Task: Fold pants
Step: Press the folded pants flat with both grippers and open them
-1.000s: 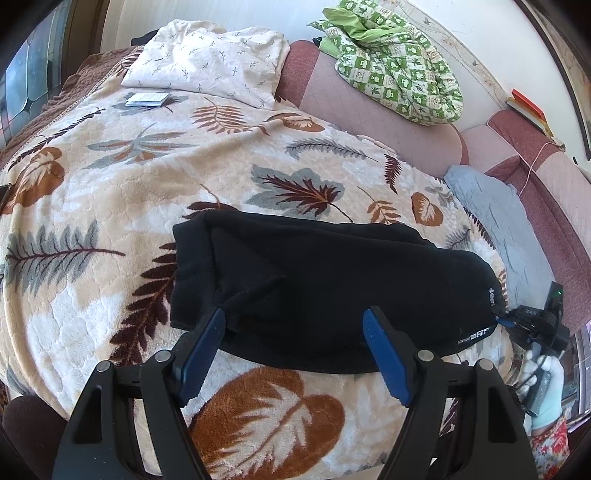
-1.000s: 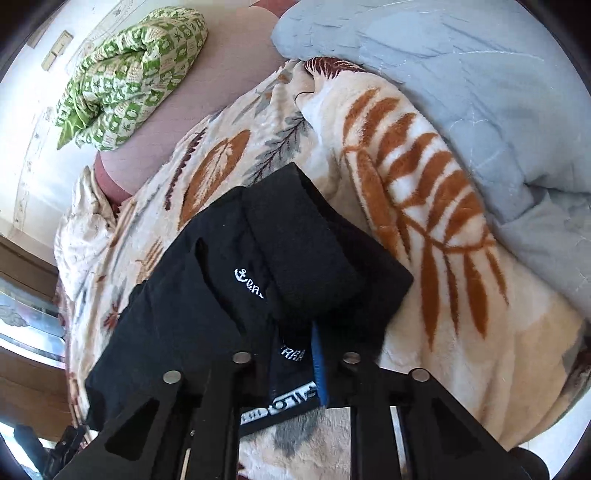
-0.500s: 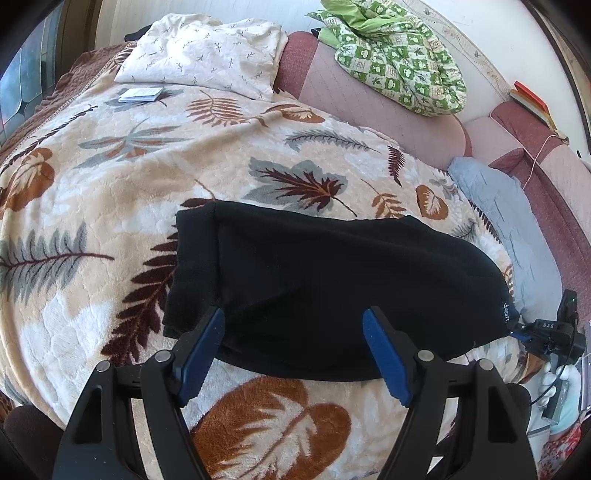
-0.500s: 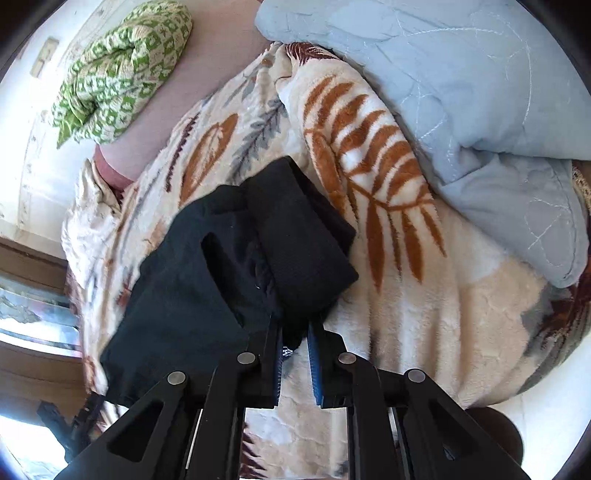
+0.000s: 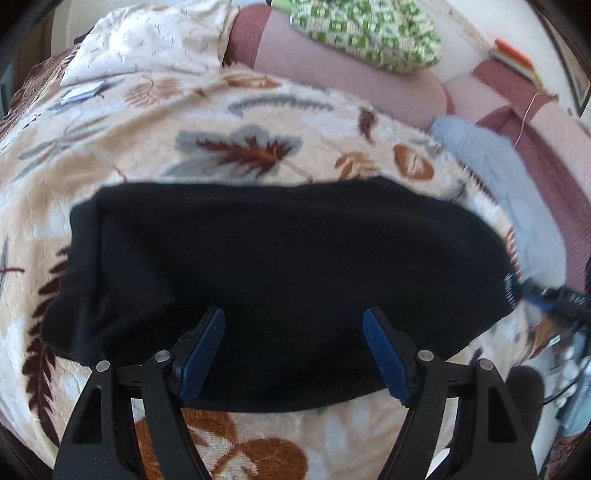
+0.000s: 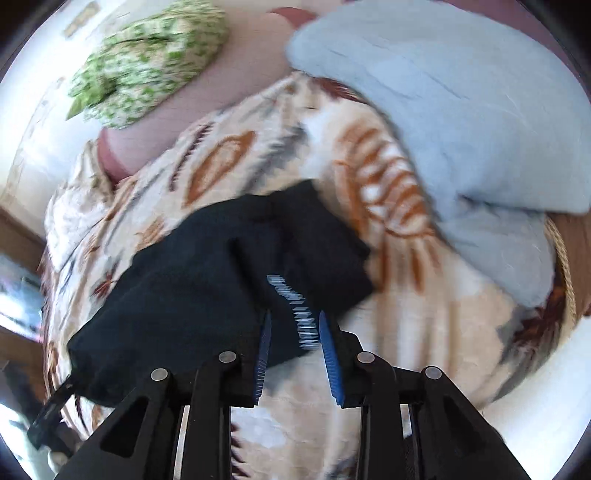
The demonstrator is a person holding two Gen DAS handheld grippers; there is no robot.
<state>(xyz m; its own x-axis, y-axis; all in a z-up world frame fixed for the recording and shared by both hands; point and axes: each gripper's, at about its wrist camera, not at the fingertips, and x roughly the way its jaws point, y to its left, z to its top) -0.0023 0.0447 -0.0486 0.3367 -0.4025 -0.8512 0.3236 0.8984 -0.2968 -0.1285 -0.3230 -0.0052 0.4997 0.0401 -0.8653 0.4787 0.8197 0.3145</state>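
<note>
Black pants (image 5: 280,266) lie folded lengthwise across a leaf-patterned blanket (image 5: 236,122). My left gripper (image 5: 293,325) is open wide, its blue pads over the near edge of the pants, holding nothing. In the right wrist view the pants (image 6: 207,291) end at my right gripper (image 6: 294,325). Its jaws have parted, and the waistband with white lettering (image 6: 295,310) still lies between the pads. The right gripper also shows in the left wrist view (image 5: 554,299) at the pants' right end.
A light blue quilt (image 6: 461,122) lies right of the pants. A green patterned blanket (image 5: 369,33) sits on the pink headboard cushion (image 5: 347,81). A cream pillow (image 5: 147,40) and a small card (image 5: 81,94) lie at the far left. The bed edge is just below my grippers.
The left gripper has moved closer over the pants, still open. The right gripper, shut on the waistband before, has pulled that end outward and its jaws have opened partly.
</note>
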